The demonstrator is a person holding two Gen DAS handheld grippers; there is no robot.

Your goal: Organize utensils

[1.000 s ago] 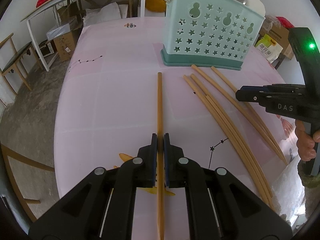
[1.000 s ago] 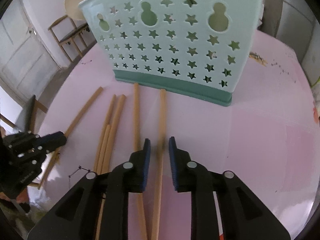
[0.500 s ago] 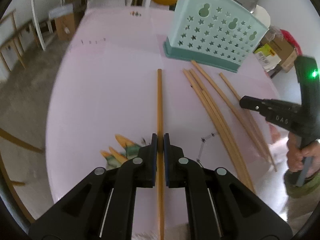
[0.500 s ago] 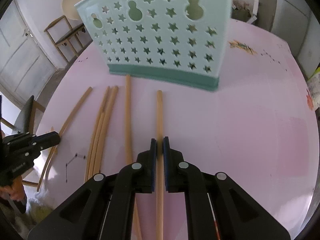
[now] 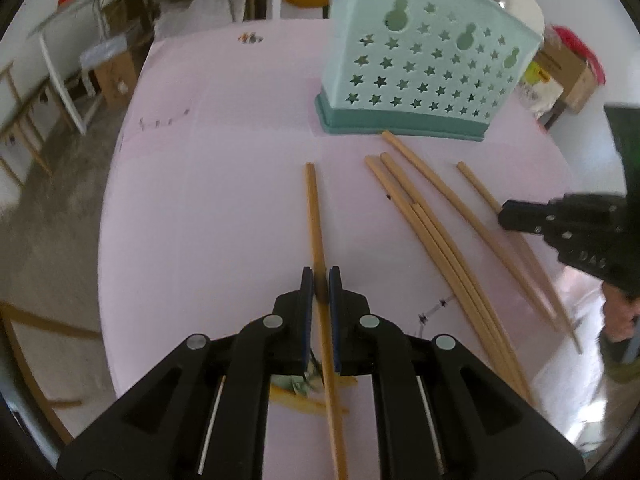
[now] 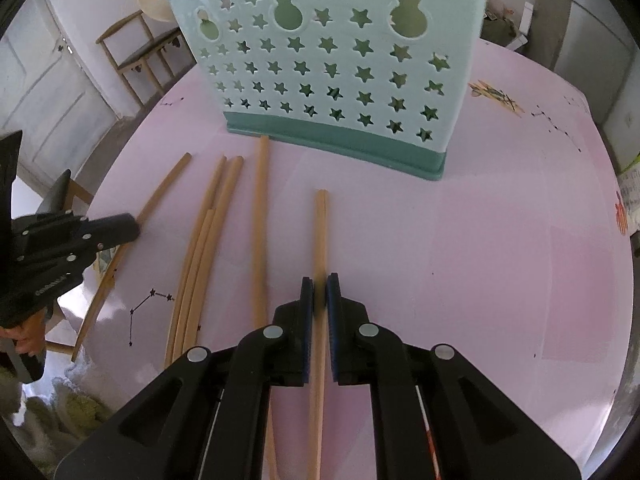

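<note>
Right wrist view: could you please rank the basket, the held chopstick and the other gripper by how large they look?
1. Basket, by far the largest.
2. and 3. Left gripper and the chopstick held by the right gripper: unsure. The chopstick is longer but thin, and partly hidden between the fingers.

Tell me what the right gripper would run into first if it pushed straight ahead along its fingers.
Probably the green utensil basket. The right gripper is shut on a chopstick whose tip points at the basket's dark base, with only bare pink table between. That tip would likely touch first; depth is hard to judge.
</note>
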